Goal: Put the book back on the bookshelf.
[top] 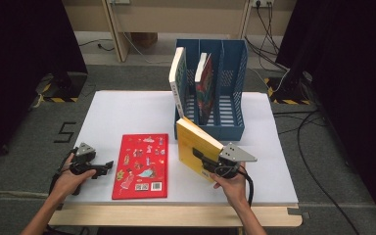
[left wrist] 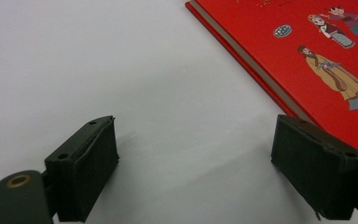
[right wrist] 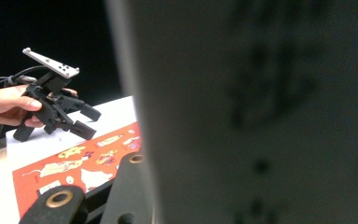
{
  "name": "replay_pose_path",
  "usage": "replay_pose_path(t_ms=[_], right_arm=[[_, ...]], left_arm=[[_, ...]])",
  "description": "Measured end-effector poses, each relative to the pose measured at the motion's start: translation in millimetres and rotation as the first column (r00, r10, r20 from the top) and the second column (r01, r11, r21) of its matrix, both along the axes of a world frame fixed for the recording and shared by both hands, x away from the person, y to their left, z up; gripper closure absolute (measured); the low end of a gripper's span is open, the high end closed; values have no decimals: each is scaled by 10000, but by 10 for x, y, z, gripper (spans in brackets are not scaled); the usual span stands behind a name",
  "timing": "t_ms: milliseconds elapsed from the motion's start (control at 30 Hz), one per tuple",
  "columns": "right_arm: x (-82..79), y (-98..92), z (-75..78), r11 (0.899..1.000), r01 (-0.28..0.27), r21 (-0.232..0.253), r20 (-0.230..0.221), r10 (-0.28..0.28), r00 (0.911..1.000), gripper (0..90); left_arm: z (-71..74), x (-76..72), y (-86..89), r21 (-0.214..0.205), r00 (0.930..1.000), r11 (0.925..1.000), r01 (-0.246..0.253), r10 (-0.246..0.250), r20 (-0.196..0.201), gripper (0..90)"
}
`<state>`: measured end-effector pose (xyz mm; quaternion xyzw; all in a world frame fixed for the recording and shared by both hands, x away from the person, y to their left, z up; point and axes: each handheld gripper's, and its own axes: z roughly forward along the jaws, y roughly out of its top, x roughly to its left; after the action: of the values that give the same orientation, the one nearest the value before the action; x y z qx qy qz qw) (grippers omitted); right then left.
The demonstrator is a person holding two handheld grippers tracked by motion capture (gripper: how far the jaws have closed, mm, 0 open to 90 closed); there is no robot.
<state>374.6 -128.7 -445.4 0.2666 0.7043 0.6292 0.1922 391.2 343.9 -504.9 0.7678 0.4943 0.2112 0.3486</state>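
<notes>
My right tool [top: 203, 159] is clamped on the yellow book [top: 196, 147], which I hold tilted on its lower edge just in front of the blue file rack [top: 225, 73], off the white bench [top: 127, 110] surface apart from that lower edge as far as I can tell. In the right gripper view the book's cover [right wrist: 261, 112] sits blurred and close against the lens, so I cannot read how tightly the pads bear on it. My left tool [top: 105, 167] rests low over the bench near its left front corner, jaws wide apart with nothing between them; in the left gripper view I see bare bench between the two black pads [left wrist: 88, 163]. The red picture book [top: 141, 165] lies flat just beside that tool, its near corner by the right-hand pad [left wrist: 317, 168]. In the rack, a white-covered book [top: 177, 81] leans in the left slot and a red-patterned book [top: 204, 85] stands in the middle slot.
</notes>
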Motion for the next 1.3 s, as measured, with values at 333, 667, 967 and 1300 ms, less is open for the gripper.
replay_pose_path(t_ms=[333, 667, 967, 1300], right_arm=[[-15, 10, 31, 9998, 189, 82, 120, -190, 9997, 746], [-107, -41, 290, 9990, 79, 431, 841, -115, 9964, 755], [-148, -141, 411, 9968, 318, 729, 709, -370, 9968, 755], [-195, -221, 525, 9960, 607, 652, 857, -662, 9941, 755]], left_arm=[[0, 1, 0, -2, 10000, 10000, 3, -3, -5, 132], [0, 0, 1, -3, 10000, 10000, 5, -5, -4, 132], [0, 0, 1, -13, 10000, 10000, 5, -5, -5, 132], [-3, -2, 1, -25, 10000, 10000, -3, 3, 16, 132]])
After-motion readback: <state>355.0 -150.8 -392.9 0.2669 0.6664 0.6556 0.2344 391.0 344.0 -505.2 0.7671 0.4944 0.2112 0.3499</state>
